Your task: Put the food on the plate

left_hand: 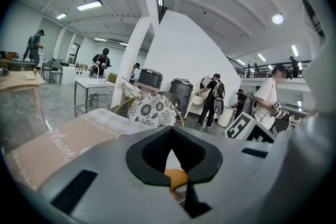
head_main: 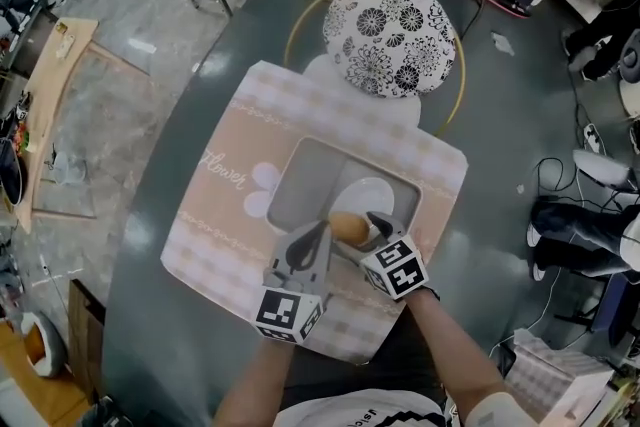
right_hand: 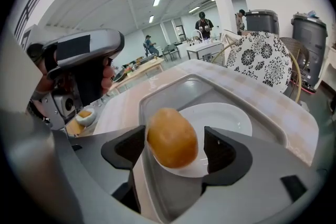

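Observation:
A golden-brown bun (head_main: 348, 227) is at the near rim of the white plate (head_main: 378, 195), which lies in a grey tray (head_main: 305, 165). In the right gripper view the bun (right_hand: 172, 138) sits between the jaws of my right gripper (right_hand: 175, 150). It rests against the left jaw, and a strip of plate (right_hand: 223, 118) shows between it and the right jaw. In the head view my right gripper (head_main: 376, 223) is just right of the bun. My left gripper (head_main: 316, 237) is shut and empty just left of it, and a bit of bun (left_hand: 176, 178) shows past its closed jaws.
The tray (right_hand: 173, 89) sits on a pink placemat (head_main: 215, 215) over a round dark table. A chair with a black-and-white flowered seat (head_main: 390, 35) stands at the table's far side. People and steel tables fill the background of the room.

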Motion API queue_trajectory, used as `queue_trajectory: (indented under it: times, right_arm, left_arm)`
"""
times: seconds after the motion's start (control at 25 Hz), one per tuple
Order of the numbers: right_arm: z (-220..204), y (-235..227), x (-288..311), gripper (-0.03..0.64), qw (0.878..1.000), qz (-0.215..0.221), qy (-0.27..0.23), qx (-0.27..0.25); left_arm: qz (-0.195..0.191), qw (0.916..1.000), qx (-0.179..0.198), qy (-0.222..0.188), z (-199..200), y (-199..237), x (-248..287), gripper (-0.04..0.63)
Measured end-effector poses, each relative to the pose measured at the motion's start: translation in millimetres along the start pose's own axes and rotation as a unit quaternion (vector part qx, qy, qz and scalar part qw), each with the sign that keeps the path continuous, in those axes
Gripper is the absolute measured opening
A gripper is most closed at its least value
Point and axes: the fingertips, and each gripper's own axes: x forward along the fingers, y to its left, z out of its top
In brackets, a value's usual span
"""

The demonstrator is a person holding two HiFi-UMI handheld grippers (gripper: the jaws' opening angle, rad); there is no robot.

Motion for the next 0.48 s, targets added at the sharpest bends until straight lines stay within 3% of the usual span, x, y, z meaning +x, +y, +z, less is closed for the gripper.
queue_trajectory:
  times: [0.24,0.48]
  right_arm:
    - [14,12,-38,0.318,1.0,0.014,-0.004,0.009]
    - [52,29,-93,0.316,0.996,0.026,-0.073,0.036]
  left_arm:
    - [0.007,0.9998,-0.001,0.017,18,-11,-18,0.006]
    - [0.004,0.9995,0.008,0.03,42,-36,-35,0.006]
